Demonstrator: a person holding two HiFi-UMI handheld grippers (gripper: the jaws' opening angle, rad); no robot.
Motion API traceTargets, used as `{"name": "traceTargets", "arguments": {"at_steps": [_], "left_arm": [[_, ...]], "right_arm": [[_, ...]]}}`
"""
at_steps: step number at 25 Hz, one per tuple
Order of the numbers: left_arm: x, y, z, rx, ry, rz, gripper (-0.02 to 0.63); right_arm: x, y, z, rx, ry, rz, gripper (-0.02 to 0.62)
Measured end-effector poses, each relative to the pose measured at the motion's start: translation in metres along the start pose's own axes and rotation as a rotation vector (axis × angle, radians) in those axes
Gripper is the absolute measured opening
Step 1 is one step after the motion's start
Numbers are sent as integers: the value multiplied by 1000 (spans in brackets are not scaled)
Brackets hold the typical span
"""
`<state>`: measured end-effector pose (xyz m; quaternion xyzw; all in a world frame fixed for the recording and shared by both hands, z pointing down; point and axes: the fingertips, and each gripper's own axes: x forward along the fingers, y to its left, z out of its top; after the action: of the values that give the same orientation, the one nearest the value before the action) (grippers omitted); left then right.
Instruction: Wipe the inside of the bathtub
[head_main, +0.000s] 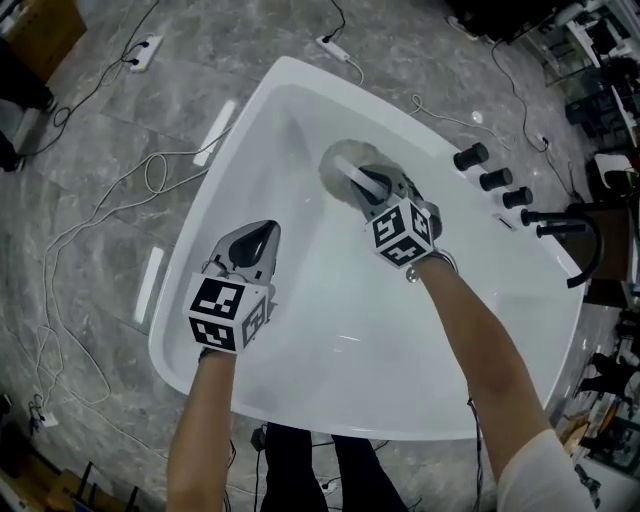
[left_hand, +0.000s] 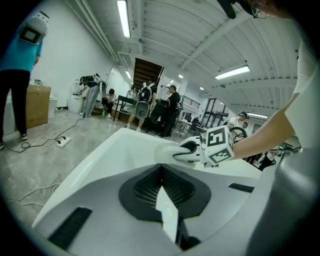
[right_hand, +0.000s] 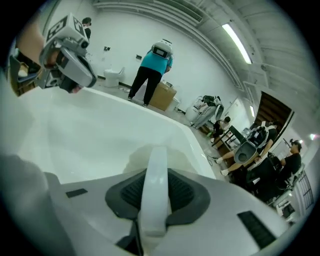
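Head view showed the white bathtub (head_main: 340, 320) standing on a grey stone floor (head_main: 100, 210), with both grippers over its inside. The brush (head_main: 345, 165) was in the far part of the tub, and its round pale head lay against the inner wall. The right gripper (head_main: 372, 185) held the white handle of the brush. In the right gripper view its fingers (right_hand: 192, 192) pinched this handle (right_hand: 154, 190) from both sides, and the pale head showed past them against the wall.

The left gripper (head_main: 264, 233) was over the left side of the tub, well apart from the brush, and I could not tell if it touched the surface. In the left gripper view its fingers (left_hand: 145, 187) were pressed together at the tips with nothing between them, and the right gripper (left_hand: 200, 150) showed beyond them at the far wall.

On the right rim of the tub stood three black knobs (head_main: 494, 179) in a row, with a black faucet (head_main: 572, 228) beside them. Thin cables (head_main: 80, 235) ran over the floor, and a power strip (head_main: 145, 52) lay at the top left. The right gripper view showed a person in a turquoise top (right_hand: 152, 65) next to a cardboard box (right_hand: 162, 96), and more people sitting farther away.
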<state>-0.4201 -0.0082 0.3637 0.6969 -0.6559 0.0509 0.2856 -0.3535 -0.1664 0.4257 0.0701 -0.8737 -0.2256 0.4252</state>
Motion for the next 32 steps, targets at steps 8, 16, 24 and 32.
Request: {"name": "traceTargets", "arguments": {"at_steps": [8,16,24,32], "left_arm": [[25,31,-8,6,-31,-6,9],[52,47,-7,11,15,-13,9],[58,41,-16,18,16,-28,9],[54,35,-33,39,29,1,9]], "right_arm": [[72,-30,32,-42,-69,-120,92],[111,-41,69,-184,-99,-101,87],[133,-29,77,-354,-86,-97,81],[142,-26,37,-496,19,-85,80]]}}
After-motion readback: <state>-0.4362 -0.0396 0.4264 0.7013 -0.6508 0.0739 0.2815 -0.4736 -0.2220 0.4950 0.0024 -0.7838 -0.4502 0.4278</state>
